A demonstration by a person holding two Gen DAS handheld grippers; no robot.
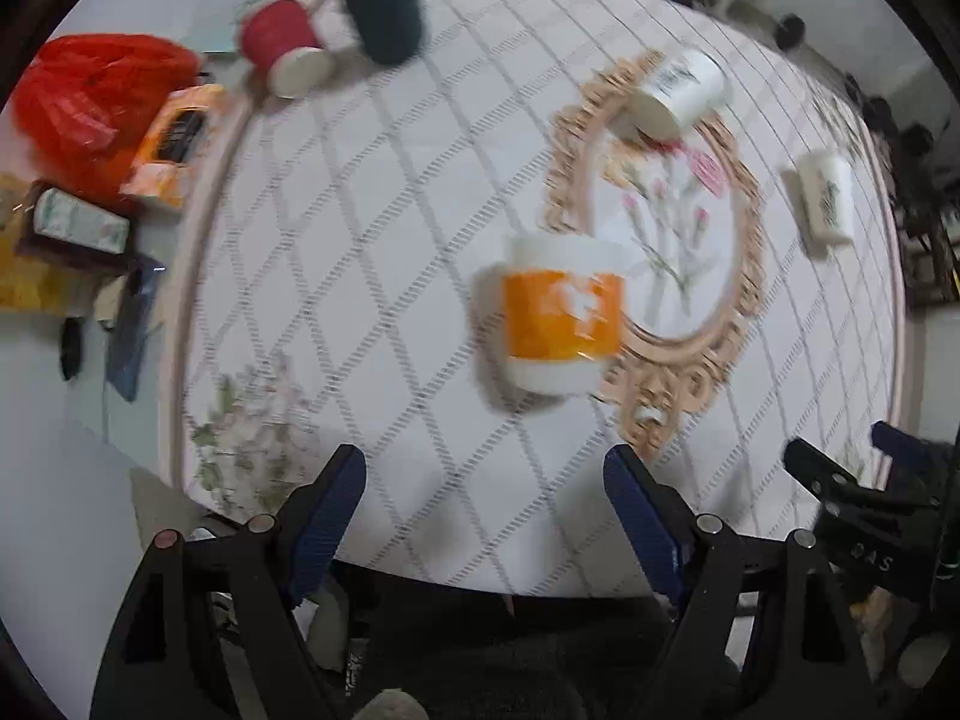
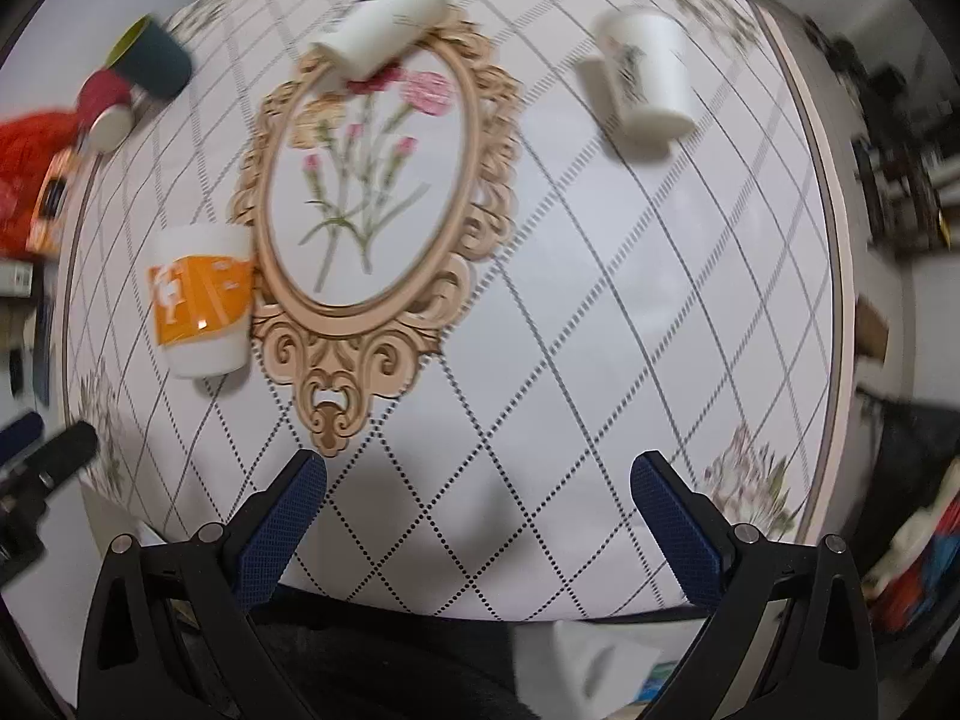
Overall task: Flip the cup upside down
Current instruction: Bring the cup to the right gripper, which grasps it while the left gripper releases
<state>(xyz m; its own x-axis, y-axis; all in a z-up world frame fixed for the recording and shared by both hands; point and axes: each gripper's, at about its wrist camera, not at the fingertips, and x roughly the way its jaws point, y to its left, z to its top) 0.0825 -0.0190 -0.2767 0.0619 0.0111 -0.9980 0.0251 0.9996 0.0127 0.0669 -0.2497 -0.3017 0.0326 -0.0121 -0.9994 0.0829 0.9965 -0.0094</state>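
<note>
A white cup with an orange band (image 1: 561,315) stands on the table beside the oval flower print; it also shows in the right wrist view (image 2: 201,300). My left gripper (image 1: 483,501) is open and empty, held back from this cup near the table's front edge. My right gripper (image 2: 477,507) is open and empty over the front of the table. The right gripper's body shows at the lower right of the left wrist view (image 1: 864,498). Whether the orange cup is mouth up or mouth down is unclear from the blur.
Two white cups (image 2: 384,21) (image 2: 648,72) sit at the back, a dark cup with a yellow inside (image 1: 384,9) and a red cup (image 1: 285,45) at the back left. A red bag (image 1: 90,102), an orange packet (image 1: 171,144) and small items lie left of the tablecloth (image 2: 600,330).
</note>
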